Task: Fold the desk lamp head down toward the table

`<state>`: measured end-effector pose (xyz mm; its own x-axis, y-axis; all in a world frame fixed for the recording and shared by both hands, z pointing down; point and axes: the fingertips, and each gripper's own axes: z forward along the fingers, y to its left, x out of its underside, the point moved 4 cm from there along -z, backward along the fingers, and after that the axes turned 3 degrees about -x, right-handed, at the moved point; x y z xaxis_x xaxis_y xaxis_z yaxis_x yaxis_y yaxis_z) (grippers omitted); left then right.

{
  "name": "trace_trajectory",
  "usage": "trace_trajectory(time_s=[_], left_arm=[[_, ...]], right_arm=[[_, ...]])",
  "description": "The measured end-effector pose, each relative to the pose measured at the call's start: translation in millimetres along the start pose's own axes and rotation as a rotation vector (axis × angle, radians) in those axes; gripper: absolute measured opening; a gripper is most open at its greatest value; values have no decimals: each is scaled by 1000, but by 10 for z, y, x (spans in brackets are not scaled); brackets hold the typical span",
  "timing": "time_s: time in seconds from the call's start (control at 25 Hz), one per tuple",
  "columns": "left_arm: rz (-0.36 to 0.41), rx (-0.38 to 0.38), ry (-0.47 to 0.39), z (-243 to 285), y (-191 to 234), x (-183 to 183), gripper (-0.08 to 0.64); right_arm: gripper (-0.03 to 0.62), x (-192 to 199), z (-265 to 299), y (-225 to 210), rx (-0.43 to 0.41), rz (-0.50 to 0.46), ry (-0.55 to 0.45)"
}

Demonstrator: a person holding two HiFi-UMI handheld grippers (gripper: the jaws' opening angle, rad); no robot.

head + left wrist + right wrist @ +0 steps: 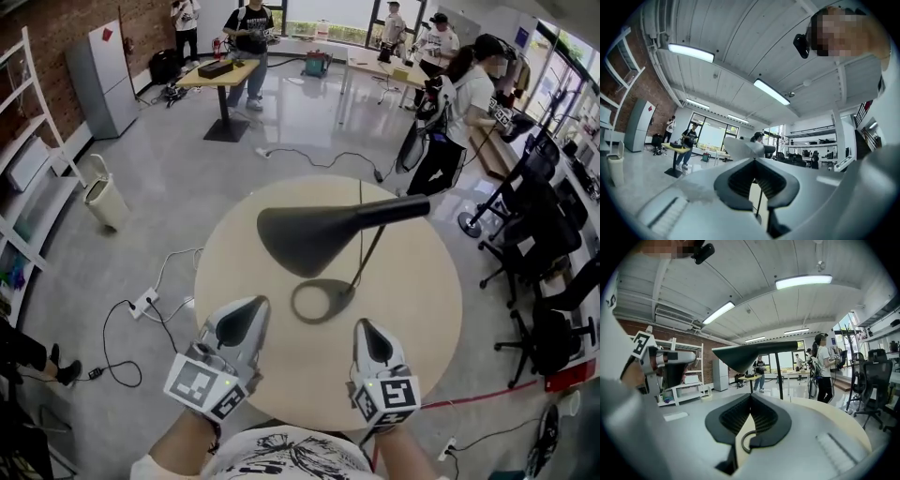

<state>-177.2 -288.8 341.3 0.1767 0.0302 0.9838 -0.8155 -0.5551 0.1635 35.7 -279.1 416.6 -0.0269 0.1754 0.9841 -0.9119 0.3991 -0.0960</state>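
Open workshop with glossy grey floor (187,178), red brick wall (56,28), white shelving (28,187), tall grey cabinet (101,80), black office chairs (539,234), far windows (328,9), strip lights (691,52) overhead, people (248,37) at distant tables (220,73)

Desk lamp head (309,239), stem (367,258), ring base (322,301): matte black.
Round table (422,309): pale tan.
Left gripper (255,305), right gripper (364,325): silver-grey; ribbed pads (726,427) black.
2 marker cubes (204,386): white, black square patterns.
Floor (169,187): glossy light grey.
Wall (56,47): red-brown brick.
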Motion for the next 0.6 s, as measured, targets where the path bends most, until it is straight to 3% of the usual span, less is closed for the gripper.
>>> trace_trajectory(time_s=[0.24, 0.44, 0.6], left_arm=[[97, 8, -77, 261, 158, -468, 5], [225, -30, -157, 543, 364, -842, 5], [208, -27, -107, 738, 500, -819, 5]], right_arm=[[9, -182, 150, -118, -2, -30, -2], [9, -334, 249, -197, -15, -54, -14], [9, -329, 237, -225, -18, -57, -2]])
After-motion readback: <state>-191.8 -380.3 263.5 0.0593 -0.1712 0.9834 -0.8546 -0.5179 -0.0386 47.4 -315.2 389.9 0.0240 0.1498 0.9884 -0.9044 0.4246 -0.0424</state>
